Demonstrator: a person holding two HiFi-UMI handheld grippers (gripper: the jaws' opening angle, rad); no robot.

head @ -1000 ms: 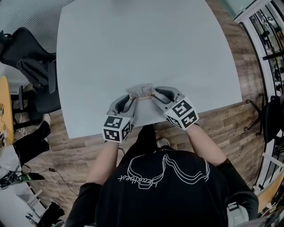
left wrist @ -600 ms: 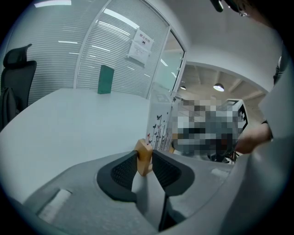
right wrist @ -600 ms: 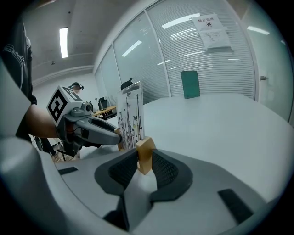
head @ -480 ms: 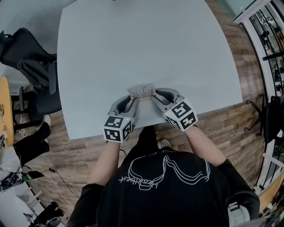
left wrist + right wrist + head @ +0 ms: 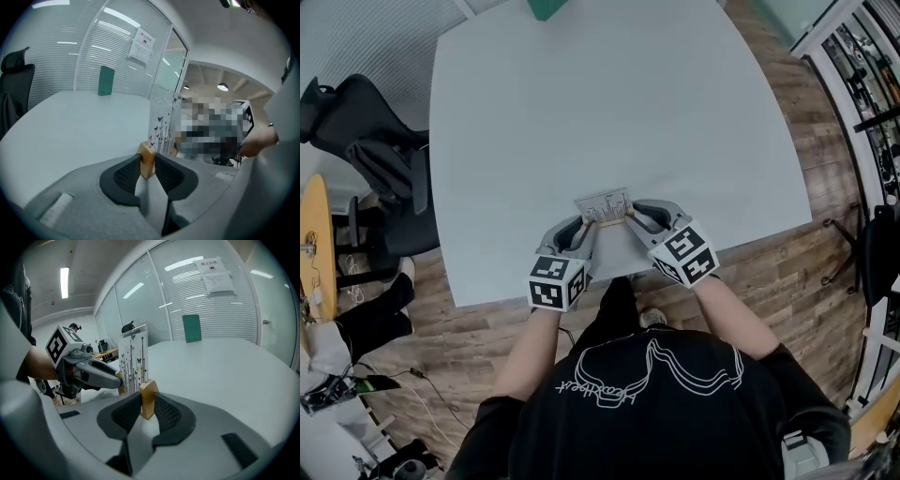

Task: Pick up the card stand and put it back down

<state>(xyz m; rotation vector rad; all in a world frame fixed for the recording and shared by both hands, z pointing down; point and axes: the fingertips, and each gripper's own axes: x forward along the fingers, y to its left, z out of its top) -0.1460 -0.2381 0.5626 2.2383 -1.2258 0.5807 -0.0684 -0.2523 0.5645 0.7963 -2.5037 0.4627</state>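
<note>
Stand (image 5: pixel 604 204): at the near edge of the table (image 5: pixel 581 112). Left gripper (image 5: pixel 584 230) and right gripper (image 5: pixel 633 217): jaws closing, pads on its wooden base ends. Grasp nearly complete; lift and set-down apparently remain.

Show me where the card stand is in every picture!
Head view: card stand near the table's front edge, centre.
Left gripper view: low centre, wooden end between the closing jaws.
Right gripper view: low centre, again between closing jaws.
Shared landmark: green box at the table's far edge.
</note>
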